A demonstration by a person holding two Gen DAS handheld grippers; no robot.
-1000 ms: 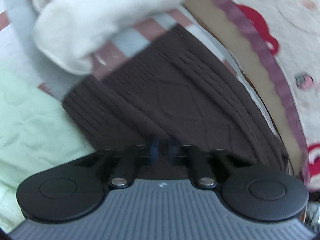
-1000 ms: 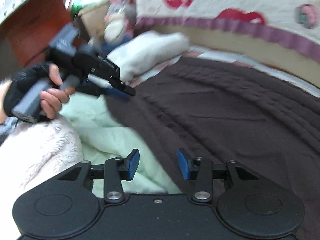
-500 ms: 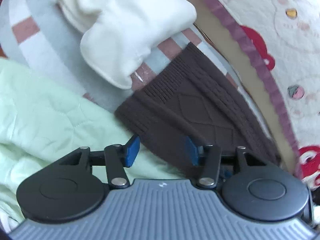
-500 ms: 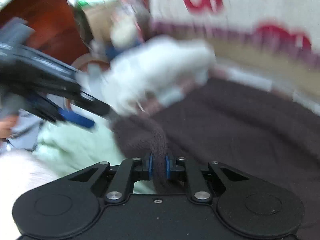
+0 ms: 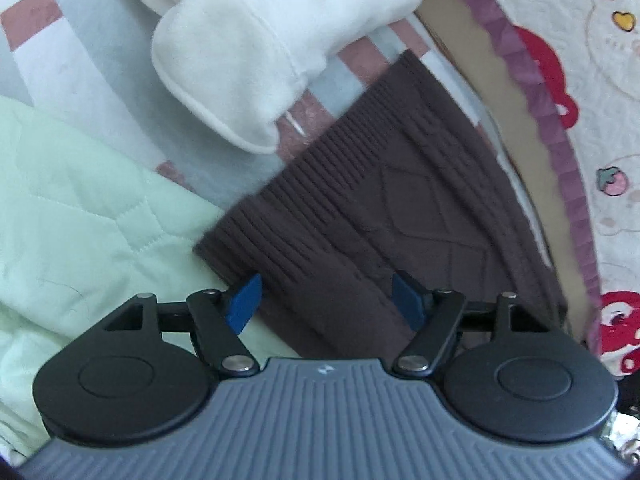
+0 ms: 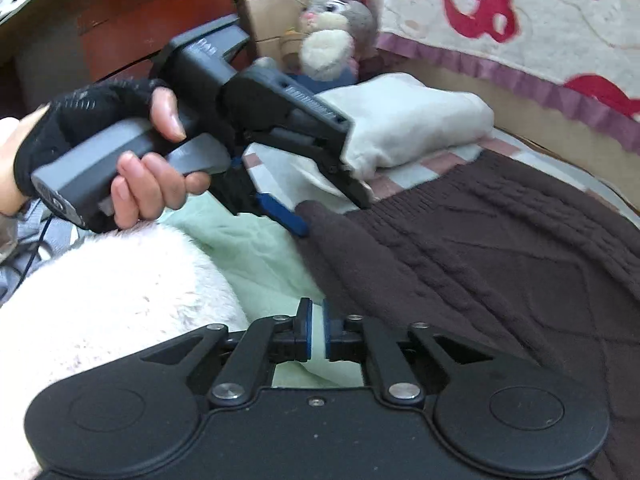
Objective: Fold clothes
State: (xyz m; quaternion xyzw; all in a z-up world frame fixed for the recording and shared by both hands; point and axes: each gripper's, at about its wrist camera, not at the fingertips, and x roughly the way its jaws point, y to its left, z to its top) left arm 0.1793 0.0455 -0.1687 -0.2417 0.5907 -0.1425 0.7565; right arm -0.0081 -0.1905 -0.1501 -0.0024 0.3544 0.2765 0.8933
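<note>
brown cable-knit sweater point(image 5: 392, 216), one: spread flat on striped bedsheet point(image 5: 80, 60), ribbed hem corner overlapping pale green quilt point(image 5: 80, 216).
left gripper point(image 5: 326, 300), one: blue pads wide apart, released, straddling the sweater's ribbed edge, gripping nothing; in right wrist view, held by gloved hand point(image 6: 100, 152), one pad tip at the hem corner.
right gripper point(image 6: 315, 332), one: pads nearly together with a thin gap, nothing visibly between them, positioned over green quilt just beside the sweater edge.
white folded garment point(image 5: 272, 40), one: beyond the sweater, on the sheet.
fluffy white fabric point(image 6: 104, 292), one: lower left.
plush rabbit point(image 6: 332, 36), one: by the cardboard box point(image 6: 268, 16).
patterned blanket point(image 5: 592, 80), one: purple-trimmed, right side.
</note>
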